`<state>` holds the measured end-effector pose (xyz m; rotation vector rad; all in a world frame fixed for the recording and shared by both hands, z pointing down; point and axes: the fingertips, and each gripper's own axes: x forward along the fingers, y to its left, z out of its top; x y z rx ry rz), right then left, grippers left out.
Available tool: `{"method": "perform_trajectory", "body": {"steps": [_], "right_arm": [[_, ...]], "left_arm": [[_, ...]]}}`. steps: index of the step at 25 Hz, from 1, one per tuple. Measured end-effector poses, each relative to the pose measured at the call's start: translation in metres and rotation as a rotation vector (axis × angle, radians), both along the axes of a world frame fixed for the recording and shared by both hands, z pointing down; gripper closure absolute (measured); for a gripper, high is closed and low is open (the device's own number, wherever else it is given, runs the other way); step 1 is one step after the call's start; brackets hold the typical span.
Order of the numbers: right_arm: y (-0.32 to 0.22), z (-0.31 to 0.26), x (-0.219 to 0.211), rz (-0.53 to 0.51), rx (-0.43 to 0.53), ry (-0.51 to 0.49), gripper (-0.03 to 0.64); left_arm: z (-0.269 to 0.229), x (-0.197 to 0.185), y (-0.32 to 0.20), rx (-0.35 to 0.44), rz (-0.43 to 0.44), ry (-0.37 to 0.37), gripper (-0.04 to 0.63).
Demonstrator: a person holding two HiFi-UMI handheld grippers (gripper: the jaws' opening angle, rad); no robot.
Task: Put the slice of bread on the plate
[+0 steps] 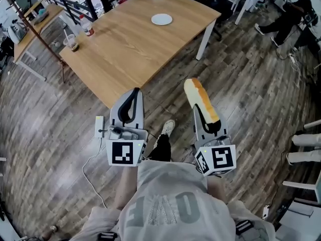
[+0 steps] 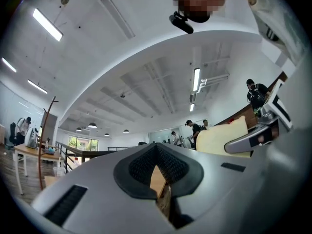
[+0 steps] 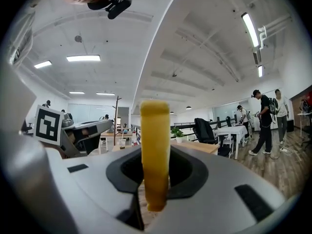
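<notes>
Right gripper [image 3: 155, 179] was clamped on the slice of bread [image 3: 155, 150], held edge-on with the crust reaching out past the jaw tips. Left gripper [image 2: 158, 172] had its jaws together, nothing between them. The plate [image 1: 161, 19] lay well ahead of both tools, on the far part of the wooden table [image 1: 135, 44]. Judgement: carry the slice forward with a light, steady squeeze, tilt it flat low over the plate's middle, then release.

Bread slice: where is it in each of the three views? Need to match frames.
Head view: bread slice right of centre, sticking out of the right gripper.
Left gripper view: bread slice at right, pale face showing, behind that gripper.
Right gripper view: bread slice dead centre, edge-on between the jaws.
Shared landmark: the right gripper, shut on it.
</notes>
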<state>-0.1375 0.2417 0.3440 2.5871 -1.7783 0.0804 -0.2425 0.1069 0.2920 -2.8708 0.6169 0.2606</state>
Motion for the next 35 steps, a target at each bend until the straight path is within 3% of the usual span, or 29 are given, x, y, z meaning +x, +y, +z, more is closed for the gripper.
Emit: {"method": "perform_trajectory", "body": {"steps": [3, 7, 14, 24, 35], "right_arm": [[-0.023, -0.002, 0.025, 0.003, -0.014, -0.001, 0.526], [-0.062, 0.004, 0.062, 0.018, -0.053, -0.004, 0.526], [-0.126, -0.009, 0.113, 0.012, -0.057, -0.006, 0.526], [-0.207, -0.004, 0.184, 0.022, -0.045, -0.056, 0.526], [-0.228, 0.001, 0.244, 0.044, -0.051, -0.097, 0.526]], "left_arm": [[-0.002, 0.025, -0.022, -0.005, 0.023, -0.008, 0.588], [0.012, 0.060, -0.064, -0.026, 0.005, -0.074, 0.588], [-0.008, 0.120, -0.131, -0.039, 0.003, -0.043, 0.588], [-0.008, 0.188, -0.205, -0.032, 0.036, -0.101, 0.588], [0.000, 0.255, -0.232, -0.063, 0.069, -0.097, 0.588]]}}
